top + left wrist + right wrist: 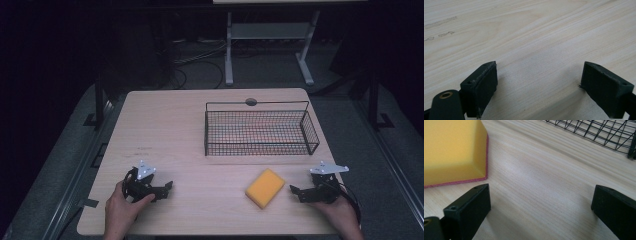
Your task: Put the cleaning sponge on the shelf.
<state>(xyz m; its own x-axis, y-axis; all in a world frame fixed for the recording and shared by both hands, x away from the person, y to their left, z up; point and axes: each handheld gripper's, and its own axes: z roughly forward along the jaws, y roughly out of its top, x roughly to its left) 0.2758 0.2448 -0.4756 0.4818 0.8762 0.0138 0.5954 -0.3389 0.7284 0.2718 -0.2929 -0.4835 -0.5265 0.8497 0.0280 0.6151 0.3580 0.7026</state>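
A yellow sponge [265, 188] lies flat on the table, turned at a slant, near the front edge and just in front of the wire basket. A thin red layer runs along its underside.

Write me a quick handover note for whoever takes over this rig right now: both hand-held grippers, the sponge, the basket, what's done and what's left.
Left hand-held gripper: open, empty, resting low over bare table at the near left.
Right hand-held gripper: open, empty, near right, jaws pointing toward the sponge, not touching it.
Yellow sponge: flat on the table, in front of the wire basket, outside it.
Wire basket: upright at the far right, nothing in it.
Done: nothing picked up yet.
Left: probably grasp the sponge with the right hand-held gripper and place it in the basket.
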